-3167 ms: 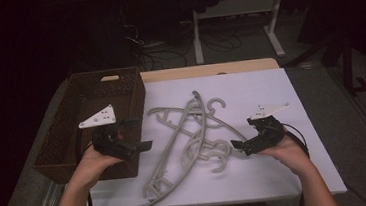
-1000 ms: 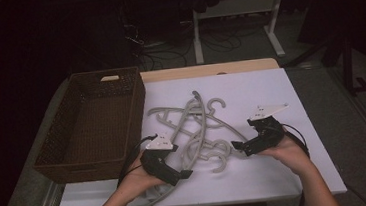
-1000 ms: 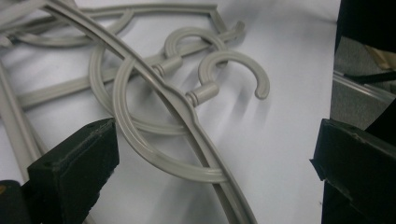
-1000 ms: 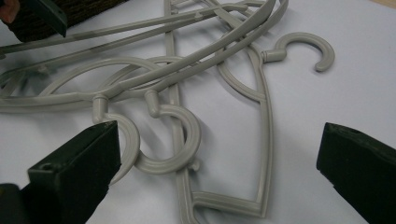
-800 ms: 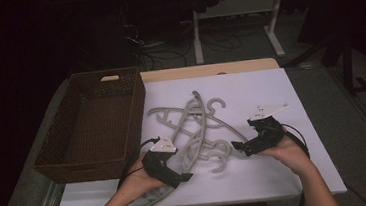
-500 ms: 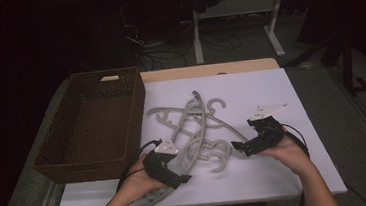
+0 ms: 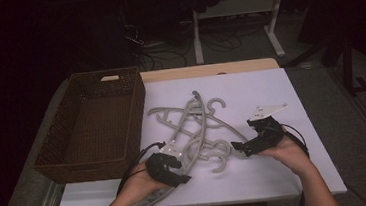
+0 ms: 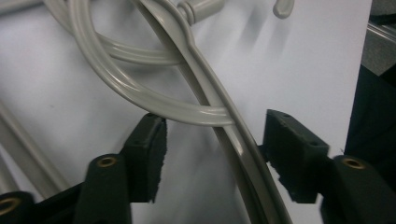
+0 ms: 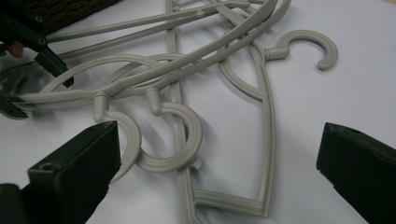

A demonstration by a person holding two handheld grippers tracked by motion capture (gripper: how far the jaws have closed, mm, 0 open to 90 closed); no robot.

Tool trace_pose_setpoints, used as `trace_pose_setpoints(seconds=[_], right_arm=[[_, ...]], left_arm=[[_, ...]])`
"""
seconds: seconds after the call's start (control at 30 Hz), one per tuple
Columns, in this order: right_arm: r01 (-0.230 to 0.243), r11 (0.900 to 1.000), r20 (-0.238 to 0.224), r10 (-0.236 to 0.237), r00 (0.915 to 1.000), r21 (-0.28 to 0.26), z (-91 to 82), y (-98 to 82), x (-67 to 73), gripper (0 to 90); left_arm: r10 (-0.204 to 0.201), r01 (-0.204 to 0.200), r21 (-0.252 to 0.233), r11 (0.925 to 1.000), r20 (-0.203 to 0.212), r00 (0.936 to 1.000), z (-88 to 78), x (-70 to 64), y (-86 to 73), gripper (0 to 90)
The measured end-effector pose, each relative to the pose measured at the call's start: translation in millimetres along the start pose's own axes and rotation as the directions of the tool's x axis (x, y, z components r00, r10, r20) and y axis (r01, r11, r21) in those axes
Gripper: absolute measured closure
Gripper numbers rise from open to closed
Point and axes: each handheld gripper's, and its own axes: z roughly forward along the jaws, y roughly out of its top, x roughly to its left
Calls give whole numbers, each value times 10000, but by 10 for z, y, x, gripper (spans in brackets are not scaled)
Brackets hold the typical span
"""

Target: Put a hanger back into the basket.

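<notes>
Several grey plastic hangers [image 7: 193, 127] lie tangled on the white table top [image 7: 270, 90]. My left gripper [image 7: 183, 169] sits at the pile's near-left end. In the left gripper view its jaws have just been closing around one hanger's arm [image 8: 233, 140]. The arm lies against the right pad [image 8: 289, 158], while the left pad [image 8: 149, 154] stands apart from it. My right gripper [image 7: 239, 148] rests at the pile's right side, open wide. In the right gripper view [image 9: 215, 168] two hanger hooks [image 9: 173, 135] lie just ahead of it, with nothing held.
A dark woven basket [image 7: 92, 126] stands at the table's left, beside the hangers. The left gripper [image 9: 28, 46] shows at the far left of the right gripper view. Table legs and cables lie on the dark floor beyond the table's far edge.
The left hand came from beside the basket to the near-left end of the hanger pile, and its jaws narrowed around a hanger arm. The right hand has stayed put.
</notes>
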Motion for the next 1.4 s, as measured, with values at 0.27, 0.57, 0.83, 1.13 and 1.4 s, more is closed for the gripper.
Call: trace_pose_setpoints(seconds=[0.27, 0.57, 0.83, 1.13, 1.4], right_arm=[[7, 10000, -34, -7, 10000, 28, 1, 1, 3, 0], [16, 10000, -57, -15, 10000, 37, 2, 2, 6, 0], [9, 10000, -74, -9, 10000, 16, -2, 1, 4, 0], [13, 10000, -82, -13, 10000, 31, 0, 2, 6, 0], [3, 10000, -85, -3, 10000, 6, -4, 1, -2, 0]], left_arm=[[-452, 445, 180, 9988, 389, 9982, 19, 11, 14, 545], [-633, 619, 312, 9976, 452, 9970, 23, -8, 31, 633], [-839, 839, 278, 9961, -8, 9965, -24, 11, 33, 688], [-1027, 1026, -78, 9947, -157, 9946, -109, 28, 41, 748], [-1294, 1258, -704, 9896, -493, 9904, -249, 62, 55, 783]])
